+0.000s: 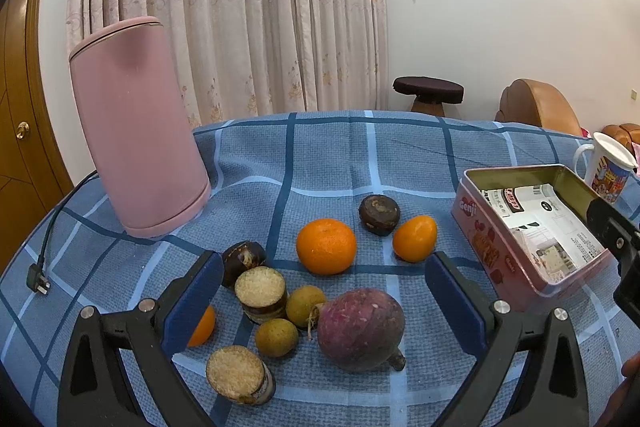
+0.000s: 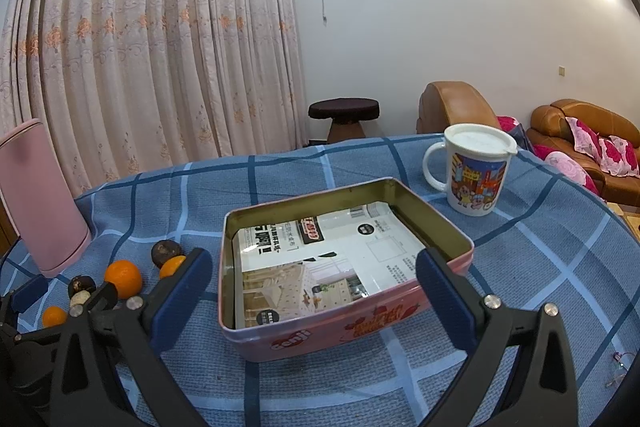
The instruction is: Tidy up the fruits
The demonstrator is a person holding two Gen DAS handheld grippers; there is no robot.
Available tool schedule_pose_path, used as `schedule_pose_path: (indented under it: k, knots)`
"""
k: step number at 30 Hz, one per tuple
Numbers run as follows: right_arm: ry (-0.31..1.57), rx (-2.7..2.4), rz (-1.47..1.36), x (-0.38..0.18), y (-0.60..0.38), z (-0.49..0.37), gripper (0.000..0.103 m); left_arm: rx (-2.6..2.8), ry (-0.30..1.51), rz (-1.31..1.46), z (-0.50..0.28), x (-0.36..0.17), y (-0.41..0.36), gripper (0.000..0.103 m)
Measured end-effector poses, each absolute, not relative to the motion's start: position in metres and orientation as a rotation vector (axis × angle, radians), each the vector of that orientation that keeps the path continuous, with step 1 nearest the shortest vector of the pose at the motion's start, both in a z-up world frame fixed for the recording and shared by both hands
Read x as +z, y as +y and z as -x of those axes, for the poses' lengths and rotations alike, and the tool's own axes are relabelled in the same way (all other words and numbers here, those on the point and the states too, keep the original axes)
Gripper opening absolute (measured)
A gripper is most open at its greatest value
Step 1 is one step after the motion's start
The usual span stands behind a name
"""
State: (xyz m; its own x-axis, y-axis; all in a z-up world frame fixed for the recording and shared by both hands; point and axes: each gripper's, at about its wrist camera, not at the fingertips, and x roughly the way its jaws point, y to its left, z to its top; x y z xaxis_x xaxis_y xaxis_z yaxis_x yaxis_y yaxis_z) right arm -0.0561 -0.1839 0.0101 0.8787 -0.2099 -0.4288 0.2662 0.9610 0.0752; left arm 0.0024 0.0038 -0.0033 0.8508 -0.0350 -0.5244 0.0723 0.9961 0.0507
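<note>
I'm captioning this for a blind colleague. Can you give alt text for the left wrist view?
An open left gripper hovers over fruit scattered on a blue checked tablecloth: oranges, a purple fruit. An open pink tin sits right, a pink kettle left.

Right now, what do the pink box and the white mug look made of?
Pink box: likely thin tinplate; printed glossy outside, bare brassy-gold walls inside, rolled rim. White mug: ceramic or plastic, cannot tell; glossy with a cartoon print, under a matte white, probably plastic lid.
</note>
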Motion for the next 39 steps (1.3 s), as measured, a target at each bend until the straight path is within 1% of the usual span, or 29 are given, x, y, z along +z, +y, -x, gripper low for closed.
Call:
schedule_pose_path:
  k: [39]
  knots:
    - [0.431, -0.246, -0.126, 0.0086, -0.1831, 0.0569, 0.103, -0.054, 0.558, -0.067, -0.0009, -0.0057, 0.0035, 0.102]
